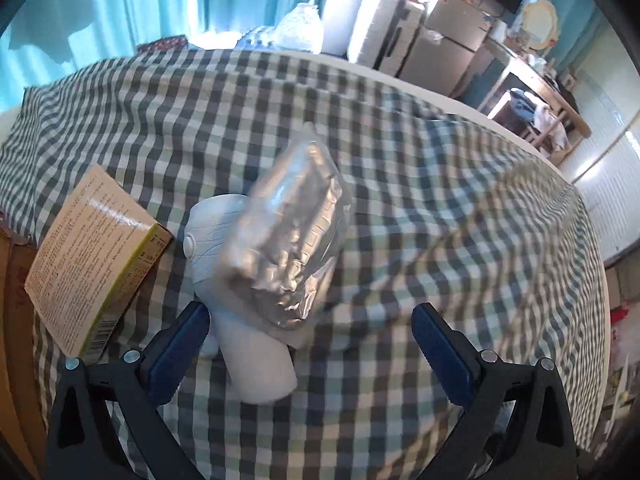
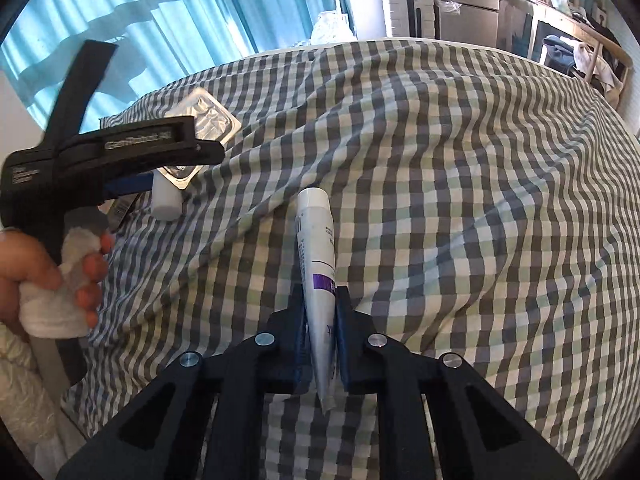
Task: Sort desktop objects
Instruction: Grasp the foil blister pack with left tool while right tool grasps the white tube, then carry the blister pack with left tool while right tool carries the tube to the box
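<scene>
One tube (image 2: 316, 264) sits clamped in the right hand-held gripper (image 2: 322, 300)

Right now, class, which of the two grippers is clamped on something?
The right gripper: it is shut on the white tube with a purple band. The left gripper stands open above the white plastic object, gripping nothing.

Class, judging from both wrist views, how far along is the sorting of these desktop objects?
Done: nothing visibly sorted. In hand: right gripper clamps the white-capped silver tube. Left: silver foil pack, white plaster figure and tan printed box lie on the checked cloth; left gripper open.
</scene>
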The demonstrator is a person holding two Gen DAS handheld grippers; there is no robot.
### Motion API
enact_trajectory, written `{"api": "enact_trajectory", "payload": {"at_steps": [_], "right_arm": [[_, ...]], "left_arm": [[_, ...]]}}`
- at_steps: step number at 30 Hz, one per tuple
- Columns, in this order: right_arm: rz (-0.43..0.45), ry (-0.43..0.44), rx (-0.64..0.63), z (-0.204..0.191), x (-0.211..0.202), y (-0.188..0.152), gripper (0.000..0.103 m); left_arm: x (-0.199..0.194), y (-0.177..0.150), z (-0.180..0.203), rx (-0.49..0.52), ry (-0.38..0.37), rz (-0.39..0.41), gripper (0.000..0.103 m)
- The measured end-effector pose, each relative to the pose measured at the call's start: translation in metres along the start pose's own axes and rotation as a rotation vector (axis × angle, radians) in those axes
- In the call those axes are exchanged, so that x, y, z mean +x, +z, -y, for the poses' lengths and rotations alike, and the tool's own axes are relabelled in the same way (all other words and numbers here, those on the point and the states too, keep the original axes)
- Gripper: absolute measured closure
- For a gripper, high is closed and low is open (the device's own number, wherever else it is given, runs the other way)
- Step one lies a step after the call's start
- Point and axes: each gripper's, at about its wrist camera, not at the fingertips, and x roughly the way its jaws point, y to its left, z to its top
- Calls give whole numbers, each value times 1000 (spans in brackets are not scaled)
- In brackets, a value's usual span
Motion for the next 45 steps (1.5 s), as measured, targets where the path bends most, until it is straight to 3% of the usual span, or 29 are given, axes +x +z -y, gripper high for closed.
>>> {"api": "enact_trajectory", "payload": {"at_steps": [2, 4, 6, 10, 16, 17, 18, 19, 22, 25, 32, 39, 41, 42, 45], "right_arm": [[2, 12, -3, 0, 4, 4, 90], [0, 8, 10, 3, 9, 5, 89], [-1, 28, 58, 10, 16, 4, 89], [-2, 51, 91, 13, 29, 8, 89], [5, 69, 86, 14, 33, 13, 90], [4, 73, 89, 16, 32, 13, 90], [7, 81, 97, 15, 28, 9, 90], [5, 86, 104, 18, 26, 8, 90], [-15, 102, 136, 20, 20, -5, 90], [-18, 112, 146, 16, 15, -13, 90], [-26, 112, 132, 15, -7, -30, 90], [-84, 114, 59, -8, -16, -60, 90], [-103, 115, 53, -12, -14, -68, 80], [-102, 107, 59, -14, -11, -70, 69], [-83, 109, 85, -14, -5, -65, 65]], "left_arm": [[3, 4, -6, -35, -11, 12, 1], [-2, 6, -6, -14, -7, 66, 12], [-4, 9, -3, 24, 2, 85, 54], [-4, 12, 2, 91, -6, 115, 58], [-19, -1, 6, 90, -41, 142, 64], [-25, -4, 6, 91, -50, 147, 71], [-31, -6, 6, 90, -66, 154, 88], [-37, -8, 8, 88, -91, 154, 93], [-45, -25, 7, 122, -94, 109, 95], [-50, -40, -3, 94, -128, 94, 95], [-75, -80, -15, 90, -129, 77, 95], [-90, -154, -20, 189, -113, 39, 95], [-84, -164, -16, 219, -94, 18, 95], [-79, -166, -13, 226, -88, 6, 94], [-69, -164, -5, 215, -77, -5, 87]]}}
